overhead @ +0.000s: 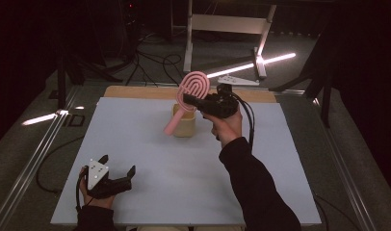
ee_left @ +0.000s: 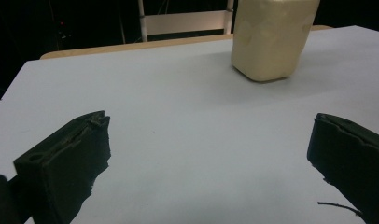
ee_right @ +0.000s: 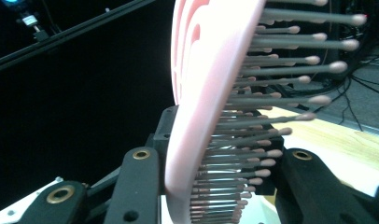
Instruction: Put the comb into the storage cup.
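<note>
Overhead, saw the right gripper (overhead: pixel 190 102) lifted above the far middle of the pale grey tabletop (overhead: pixel 150 144), jaws clamped across the pink plastic hairbrush with an oval looped head (overhead: pixel 193 85); held the brush tilted, head up and toward the far edge, slim handle slanting down toward the near left; found the handle's lower end lying over the front of the cream-coloured, squarish, open-topped plastic container (overhead: pixel 185 126), though could not tell whether touching it or merely passing in front; noted that container standing upright on the table just below the gripper, slightly left of the person's right hand (overhead: pixel 226 126). From the right gripper view, looked along the two black jaws pressed on either side of the brush (ee_right: pixel 201 93), one against the smooth pink back, the other in among the grey ball-tipped bristles (ee_right: pixel 290 70) sticking out to the right. Down at the near left corner, found the left gripper (overhead: pixel 117 167) resting low on the tabletop, jaws spread wide with nothing between them; confirmed the same from the left gripper view, bare table (ee_left: pixel 187 140) showing between the jaws, the cream container (ee_left: pixel 271 37) standing well beyond, ahead and to the right.
</note>
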